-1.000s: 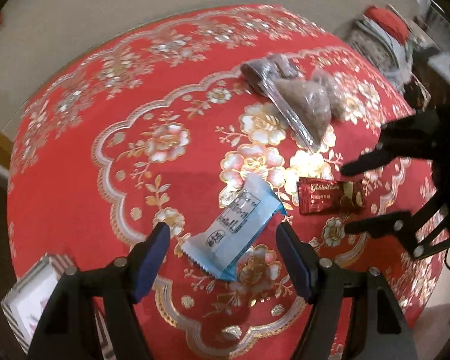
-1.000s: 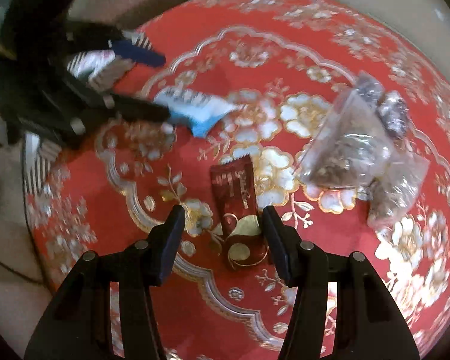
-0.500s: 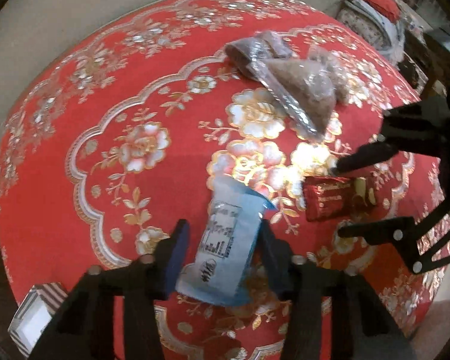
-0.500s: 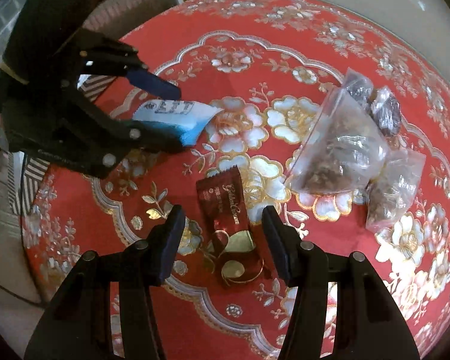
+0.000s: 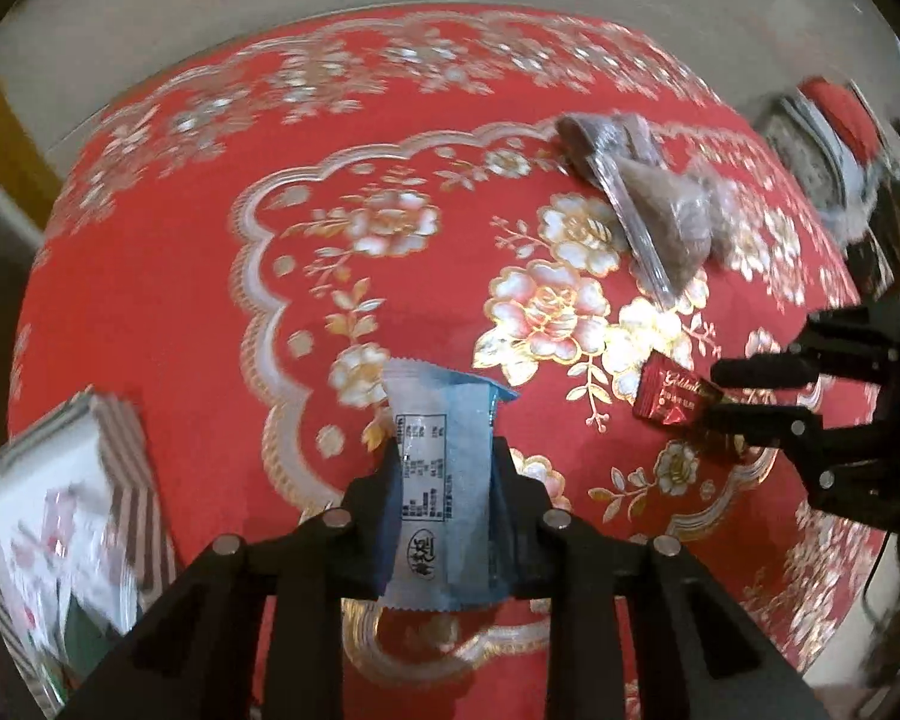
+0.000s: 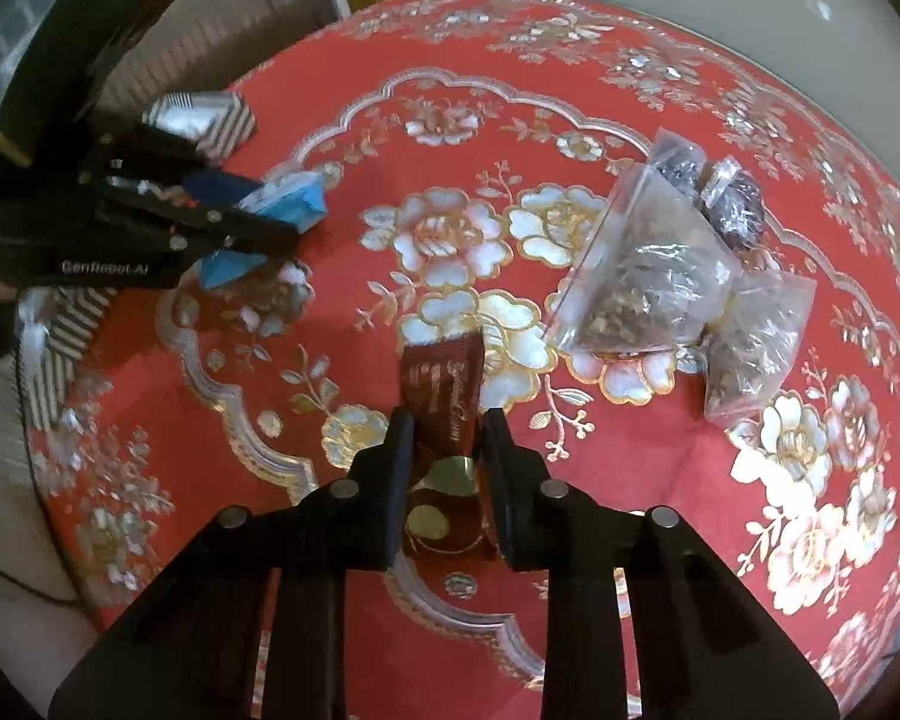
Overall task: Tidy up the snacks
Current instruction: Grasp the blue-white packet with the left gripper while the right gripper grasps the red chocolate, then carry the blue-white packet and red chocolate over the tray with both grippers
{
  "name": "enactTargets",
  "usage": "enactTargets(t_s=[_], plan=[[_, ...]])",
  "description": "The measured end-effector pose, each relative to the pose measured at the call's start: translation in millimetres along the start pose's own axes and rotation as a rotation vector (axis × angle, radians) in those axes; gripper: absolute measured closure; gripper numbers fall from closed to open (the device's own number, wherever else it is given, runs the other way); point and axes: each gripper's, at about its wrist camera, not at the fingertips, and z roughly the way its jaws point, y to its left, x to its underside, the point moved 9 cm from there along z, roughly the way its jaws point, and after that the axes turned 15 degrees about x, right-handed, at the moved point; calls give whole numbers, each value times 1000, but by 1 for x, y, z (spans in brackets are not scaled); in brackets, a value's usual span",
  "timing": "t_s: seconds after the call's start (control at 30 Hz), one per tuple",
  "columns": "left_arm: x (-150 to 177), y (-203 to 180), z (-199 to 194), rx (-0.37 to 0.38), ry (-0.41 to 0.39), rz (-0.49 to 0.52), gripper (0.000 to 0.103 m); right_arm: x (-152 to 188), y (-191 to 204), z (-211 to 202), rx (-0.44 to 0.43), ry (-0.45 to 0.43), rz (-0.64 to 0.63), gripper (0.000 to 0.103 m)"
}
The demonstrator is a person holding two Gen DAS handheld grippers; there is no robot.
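Snacks, two wrapped: blue-and-white packet pinched in left tongs, red chocolate wrapper pinched in right tongs, jaws just closed, both over the desk, presumably for sorting; clear bags unsorted.

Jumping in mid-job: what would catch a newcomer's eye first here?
The bright red, gold-flowered tablecloth fills both views. The left gripper is clamped on a pale blue snack packet and the right gripper on a dark red foil packet; clear plastic bags of brown snacks lie beyond.
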Motion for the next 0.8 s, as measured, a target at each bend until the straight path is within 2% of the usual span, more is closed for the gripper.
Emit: enactTargets(t_s=[0.13, 0.23, 0.3, 0.33, 0.37, 0.43, 0.63, 0.7, 0.8], plan=[[6, -1, -7, -11, -15, -17, 75, 2, 1, 2, 34, 4, -13, 84], [9, -4, -10, -22, -22, -14, 75, 1, 6, -4, 17, -6, -35, 83], [11, -6, -11, -24, -27, -12, 75, 2, 10, -2, 58, 7, -84, 82], [11, -7, -12, -24, -28, -10, 75, 3, 10, 1, 77, 25, -105, 78], [12, -8, -12, -25, -30, -8, 75, 3, 10, 4, 84, 38, -116, 70], [14, -10, -13, -29, -35, -10, 75, 5, 10, 7, 92, 53, -130, 63], [21, -11, -12, -33, -37, -30, 75, 8, 16, 10, 72, 82, -161, 64], [22, -10, -13, -38, -39, -38, 75, 7, 12, 10, 93, 82, -166, 78], [23, -10, -17, -42, -51, -51, 75, 11, 10, 7, 66, 85, -138, 79]])
